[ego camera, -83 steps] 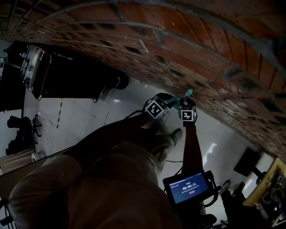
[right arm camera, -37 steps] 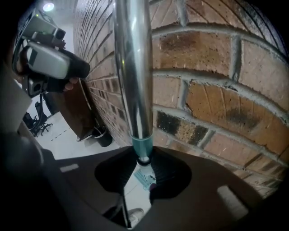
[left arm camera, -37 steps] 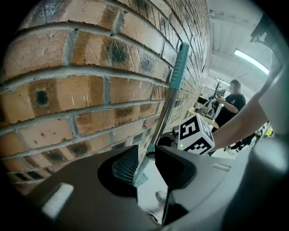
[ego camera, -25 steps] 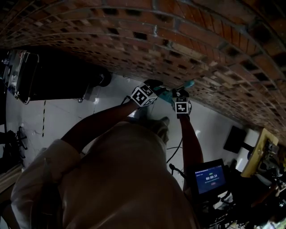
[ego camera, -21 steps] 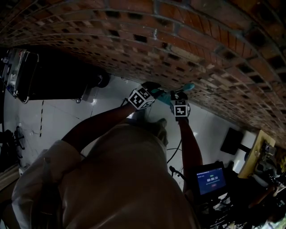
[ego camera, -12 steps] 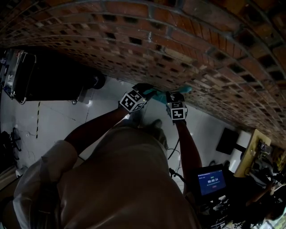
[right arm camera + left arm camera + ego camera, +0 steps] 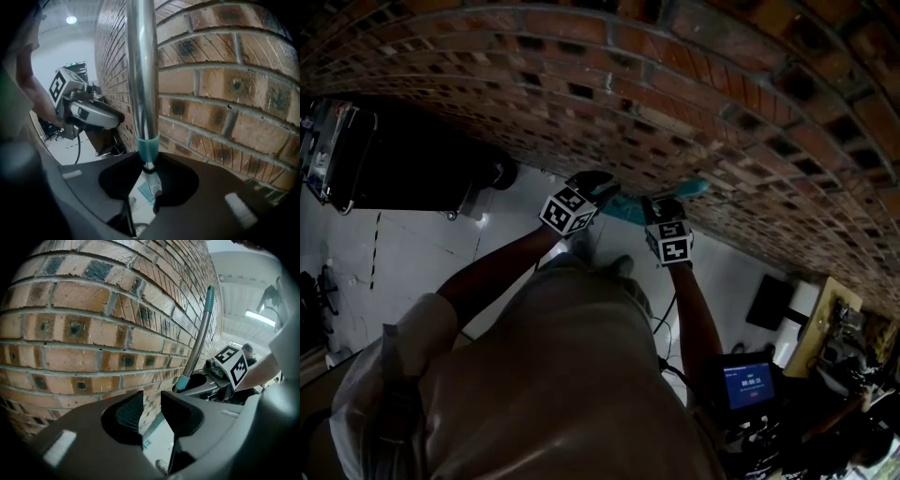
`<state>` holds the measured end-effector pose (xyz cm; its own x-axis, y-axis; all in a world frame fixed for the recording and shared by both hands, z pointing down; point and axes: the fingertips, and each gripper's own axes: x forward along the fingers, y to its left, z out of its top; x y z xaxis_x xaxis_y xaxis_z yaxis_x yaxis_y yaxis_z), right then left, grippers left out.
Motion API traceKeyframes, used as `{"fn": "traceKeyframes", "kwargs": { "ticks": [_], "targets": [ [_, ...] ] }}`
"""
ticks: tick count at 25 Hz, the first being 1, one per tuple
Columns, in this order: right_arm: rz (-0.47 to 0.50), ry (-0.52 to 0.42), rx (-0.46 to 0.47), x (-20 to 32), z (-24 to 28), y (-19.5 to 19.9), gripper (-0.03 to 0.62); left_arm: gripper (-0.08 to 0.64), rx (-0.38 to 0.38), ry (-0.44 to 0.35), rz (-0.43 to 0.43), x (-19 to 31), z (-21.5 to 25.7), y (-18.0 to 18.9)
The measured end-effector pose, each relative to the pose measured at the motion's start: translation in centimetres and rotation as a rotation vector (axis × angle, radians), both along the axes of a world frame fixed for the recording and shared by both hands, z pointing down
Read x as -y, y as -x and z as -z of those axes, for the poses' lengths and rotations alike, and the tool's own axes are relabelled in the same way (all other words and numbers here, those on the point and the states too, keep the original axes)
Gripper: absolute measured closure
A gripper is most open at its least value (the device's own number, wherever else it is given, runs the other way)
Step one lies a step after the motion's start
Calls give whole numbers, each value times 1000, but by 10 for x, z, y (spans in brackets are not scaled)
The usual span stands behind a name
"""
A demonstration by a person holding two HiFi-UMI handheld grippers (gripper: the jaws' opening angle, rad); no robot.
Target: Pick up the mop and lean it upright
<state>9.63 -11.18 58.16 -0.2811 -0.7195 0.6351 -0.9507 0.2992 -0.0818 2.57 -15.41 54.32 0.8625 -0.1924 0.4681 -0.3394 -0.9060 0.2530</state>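
Both have climbed the brick wall (image 7: 694, 84): right tongs (image 7: 149, 176) pinch the mop (image 7: 143, 70), left tongs (image 7: 152, 411) spread, gripping nothing. Pole's nearly upright, I'd say.

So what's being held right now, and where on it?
The right tongs clamp the mop handle just below its teal collar; the left tongs stand open.

This is an indoor work hall, a lab or workshop rather than a home. A bare red-brown brick wall (image 7: 694, 84) rises from a glossy pale tiled floor (image 7: 422, 253). A big black wheeled equipment case (image 7: 412, 169) stands at the wall's foot. A small lit timer screen (image 7: 752, 384) sits among dark gear. 1 white strip light (image 7: 260, 318) hangs overhead.
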Motion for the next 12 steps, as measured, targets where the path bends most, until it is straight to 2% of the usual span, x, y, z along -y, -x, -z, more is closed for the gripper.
{"fn": "traceKeyframes", "kwargs": {
  "ticks": [5,12],
  "targets": [
    [56,-45,2,-2,33,8,491,419,-2,-30,-34,-8,13,-1],
    [43,-77,19,-5,72,2,491,417,-26,-60,-55,-12,41,-7]
  ]
}}
